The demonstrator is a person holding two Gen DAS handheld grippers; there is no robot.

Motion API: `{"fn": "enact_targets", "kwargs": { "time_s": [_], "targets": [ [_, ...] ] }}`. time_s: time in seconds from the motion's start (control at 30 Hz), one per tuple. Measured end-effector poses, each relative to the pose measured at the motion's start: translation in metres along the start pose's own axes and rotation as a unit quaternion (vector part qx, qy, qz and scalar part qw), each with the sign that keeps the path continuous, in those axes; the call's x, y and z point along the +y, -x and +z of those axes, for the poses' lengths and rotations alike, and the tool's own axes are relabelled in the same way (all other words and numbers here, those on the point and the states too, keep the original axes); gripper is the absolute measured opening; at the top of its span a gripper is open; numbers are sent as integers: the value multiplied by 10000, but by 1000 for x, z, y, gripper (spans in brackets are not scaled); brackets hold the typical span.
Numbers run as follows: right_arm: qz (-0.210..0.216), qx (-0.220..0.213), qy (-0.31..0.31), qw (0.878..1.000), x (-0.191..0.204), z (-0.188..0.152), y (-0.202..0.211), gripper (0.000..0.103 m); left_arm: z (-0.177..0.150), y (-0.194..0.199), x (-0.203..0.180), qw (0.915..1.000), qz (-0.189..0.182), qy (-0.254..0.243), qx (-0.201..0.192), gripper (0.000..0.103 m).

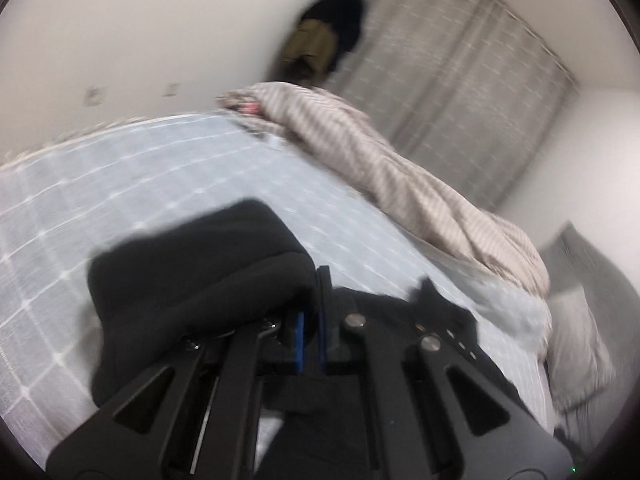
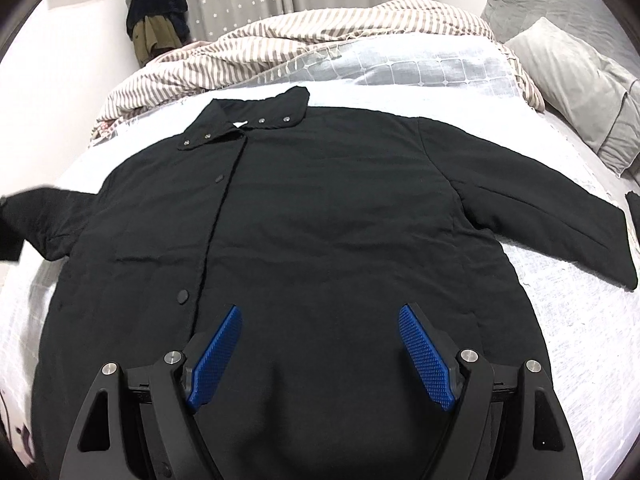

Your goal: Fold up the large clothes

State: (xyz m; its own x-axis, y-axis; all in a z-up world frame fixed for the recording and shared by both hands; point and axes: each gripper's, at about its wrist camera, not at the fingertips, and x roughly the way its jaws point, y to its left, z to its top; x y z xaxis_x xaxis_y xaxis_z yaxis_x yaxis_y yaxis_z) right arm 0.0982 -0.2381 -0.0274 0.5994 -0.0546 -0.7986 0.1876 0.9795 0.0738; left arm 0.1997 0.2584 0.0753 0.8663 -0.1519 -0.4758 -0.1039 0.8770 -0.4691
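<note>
A large black jacket (image 2: 320, 208) lies spread front-up on the bed, collar at the far side, right sleeve (image 2: 560, 216) stretched out flat. My right gripper (image 2: 320, 352) is open and empty, hovering over the jacket's lower front. My left gripper (image 1: 312, 320) is shut on the jacket's left sleeve (image 1: 192, 280), which bunches over the left finger, lifted above the sheet. In the right wrist view that sleeve (image 2: 36, 216) shows blurred at the left edge.
The bed has a pale checked sheet (image 1: 120, 184). A striped duvet (image 2: 304, 40) is heaped along the far side. Grey pillows (image 2: 572, 80) lie at the right. Dark clothes (image 2: 156, 12) hang by the grey curtain (image 1: 460, 72).
</note>
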Motion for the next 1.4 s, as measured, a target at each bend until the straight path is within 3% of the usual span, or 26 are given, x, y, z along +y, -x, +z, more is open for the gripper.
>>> {"fn": "enact_targets", "kwargs": {
  "time_s": [0.23,0.37,0.43,0.5,0.53,0.63,0.67,0.73,0.9,1.0,1.07,1.13,1.23,1.4],
  "targets": [
    [-11,5,-56,10000,1,-2,2,82,-48,-16,-92,9921,-680,-831,644,6],
    [-84,5,38,10000,4,-5,2,82,-92,-34,-132,9788,-1106,-1252,1185,6],
    [-113,14,57,9999,5,-6,2,82,-121,-43,-153,9667,-1142,-1731,1499,7],
    [-113,25,49,9999,4,-6,2,82,-156,-61,-171,9430,-1182,-2254,2142,8],
    [-106,29,45,9999,4,-7,2,82,-175,-70,-175,9291,-1207,-2448,2495,17],
    [-110,54,49,9999,3,-7,1,82,-218,-79,-179,8966,-1243,-2839,3163,30],
    [-115,64,54,9999,3,-6,0,82,-224,-75,-179,8930,-1252,-2927,3182,33],
    [-126,89,51,9999,1,-6,-1,82,-232,-61,-180,8890,-1396,-3066,3102,60],
    [-21,130,-70,9999,-3,-5,-4,82,-211,-20,-183,8976,-1636,-3120,2649,84],
    [222,174,-218,9994,-4,-3,-8,82,-188,4,-175,9135,-1358,-3224,2077,95],
    [297,117,-227,9992,-1,-3,-7,82,-169,12,-161,9244,-1254,-3149,1749,95],
    [458,62,-203,9987,7,-2,-6,82,-154,14,-147,9332,-1169,-2953,1681,95],
    [809,14,-200,9965,23,-4,-5,82,-126,11,-112,9542,-1122,-2346,1477,95],
    [1268,-180,525,9904,91,-7,-2,82,-109,-3,-80,9684,-1013,-1834,1356,95]
  ]
}}
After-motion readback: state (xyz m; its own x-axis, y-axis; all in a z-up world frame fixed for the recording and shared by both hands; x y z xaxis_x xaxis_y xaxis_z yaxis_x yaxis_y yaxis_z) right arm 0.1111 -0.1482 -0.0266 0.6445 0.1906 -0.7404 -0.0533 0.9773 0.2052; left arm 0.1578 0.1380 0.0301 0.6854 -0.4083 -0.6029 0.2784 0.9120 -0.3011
